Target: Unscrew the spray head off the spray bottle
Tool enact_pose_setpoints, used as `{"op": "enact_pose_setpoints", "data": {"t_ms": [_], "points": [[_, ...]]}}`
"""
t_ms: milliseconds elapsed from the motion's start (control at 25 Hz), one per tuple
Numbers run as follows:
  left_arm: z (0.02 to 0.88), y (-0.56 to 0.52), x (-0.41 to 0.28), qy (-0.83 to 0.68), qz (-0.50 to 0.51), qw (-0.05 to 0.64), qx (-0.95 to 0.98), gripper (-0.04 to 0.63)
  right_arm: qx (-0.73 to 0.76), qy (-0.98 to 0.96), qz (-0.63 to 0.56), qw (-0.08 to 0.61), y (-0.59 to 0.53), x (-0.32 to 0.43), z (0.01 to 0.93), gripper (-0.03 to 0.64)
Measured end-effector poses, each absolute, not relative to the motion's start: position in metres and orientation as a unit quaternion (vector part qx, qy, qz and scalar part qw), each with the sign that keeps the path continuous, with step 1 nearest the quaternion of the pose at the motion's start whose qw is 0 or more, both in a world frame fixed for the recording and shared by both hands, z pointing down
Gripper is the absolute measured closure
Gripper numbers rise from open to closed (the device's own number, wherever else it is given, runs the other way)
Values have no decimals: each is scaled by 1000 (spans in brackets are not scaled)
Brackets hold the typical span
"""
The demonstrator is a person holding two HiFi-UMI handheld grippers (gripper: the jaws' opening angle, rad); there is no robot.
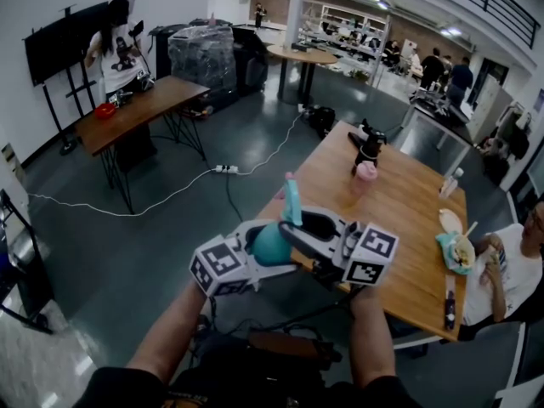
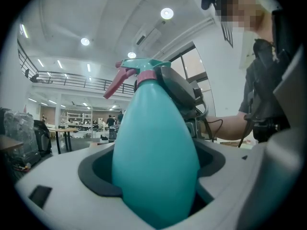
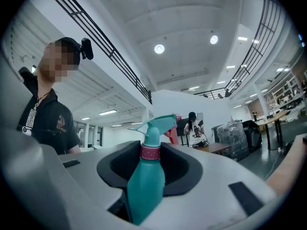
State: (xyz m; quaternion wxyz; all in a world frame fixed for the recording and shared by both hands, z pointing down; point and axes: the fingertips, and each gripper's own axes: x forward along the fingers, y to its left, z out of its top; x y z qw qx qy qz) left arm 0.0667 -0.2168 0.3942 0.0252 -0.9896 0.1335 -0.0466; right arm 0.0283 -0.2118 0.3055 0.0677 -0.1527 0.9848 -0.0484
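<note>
Left forearm (image 1: 170, 338) and right forearm (image 1: 371, 347) reach forward at the bottom of the head view, each hand carrying a gripper. Between them a teal spray bottle (image 1: 270, 246) hangs in the air above the grey floor (image 1: 170, 228), by the near end of a wooden table (image 1: 399, 219).

The left gripper (image 1: 262, 245) is clamped on the bottle's fat lower body, its jaws pressed against both sides. The right gripper (image 1: 294, 226) comes in from the opposite side and grasps the narrow neck, with its pads closed on the pink collar (image 3: 149, 152) just under the spray head (image 1: 291, 195).

The bottle's long axis runs close to upright, leaning slightly, with the head on top towards the ceiling and the base down. In the left gripper view the pink trigger (image 2: 117, 83) sticks out sideways to the left.
</note>
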Motion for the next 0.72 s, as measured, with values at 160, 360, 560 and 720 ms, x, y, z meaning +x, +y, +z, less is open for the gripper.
{"op": "enact_pose_setpoints", "data": {"t_ms": [160,360,560,720], "points": [[394,-219,66,147,-43,28,-988,164,-168,984,-33,51,-212,26,308,475],[386,-229,65,186,-21,27,-982,164,-206,977,-14,57,-214,26,301,458],[386,-249,52,253,-23,26,-967,165,-270,962,4,41,-222,27,297,440],[385,-265,48,302,-17,32,-953,166,-329,944,8,27,-228,25,298,440]]}}
